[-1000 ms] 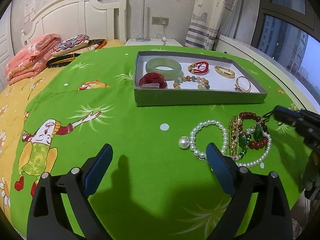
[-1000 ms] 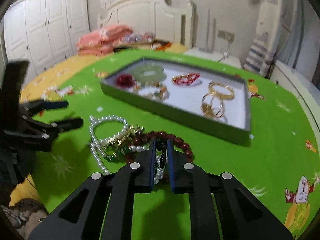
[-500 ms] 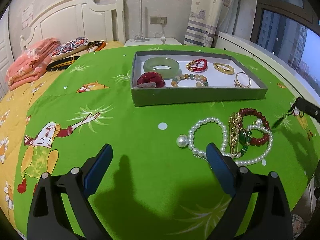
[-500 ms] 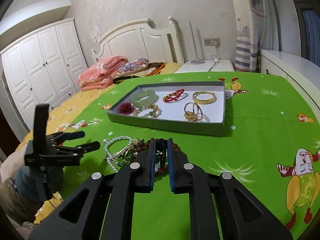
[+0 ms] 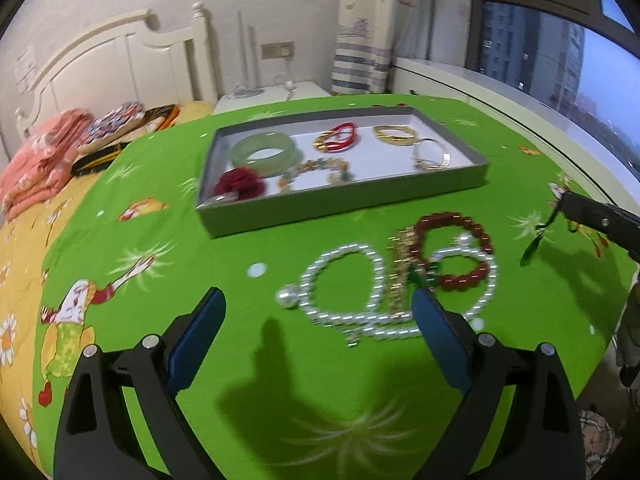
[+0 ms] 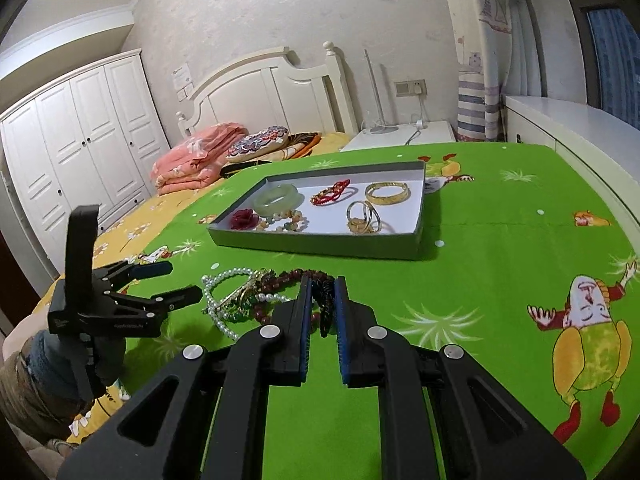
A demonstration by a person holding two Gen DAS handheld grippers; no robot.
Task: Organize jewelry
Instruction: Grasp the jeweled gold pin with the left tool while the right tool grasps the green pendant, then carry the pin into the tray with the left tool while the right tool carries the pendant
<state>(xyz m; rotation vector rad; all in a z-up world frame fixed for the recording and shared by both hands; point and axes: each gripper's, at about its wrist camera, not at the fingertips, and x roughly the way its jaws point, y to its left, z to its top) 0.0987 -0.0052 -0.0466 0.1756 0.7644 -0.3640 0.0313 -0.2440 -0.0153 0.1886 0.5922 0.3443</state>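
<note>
Right tool (image 6: 322, 312), low in centre frame, pinches a dark green bracelet (image 6: 326, 304) above the bed; left tool (image 5: 316, 336) gapes idle. Carry it level and release inside the tray (image 6: 320, 240).

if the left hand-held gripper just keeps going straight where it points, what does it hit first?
Likely the pearl necklace on the green bedspread: the left hand-held gripper is open and the loop lies just ahead, between its fingertips. The grey tray lies farther along. Depth is uncertain in the fisheye view.
</note>
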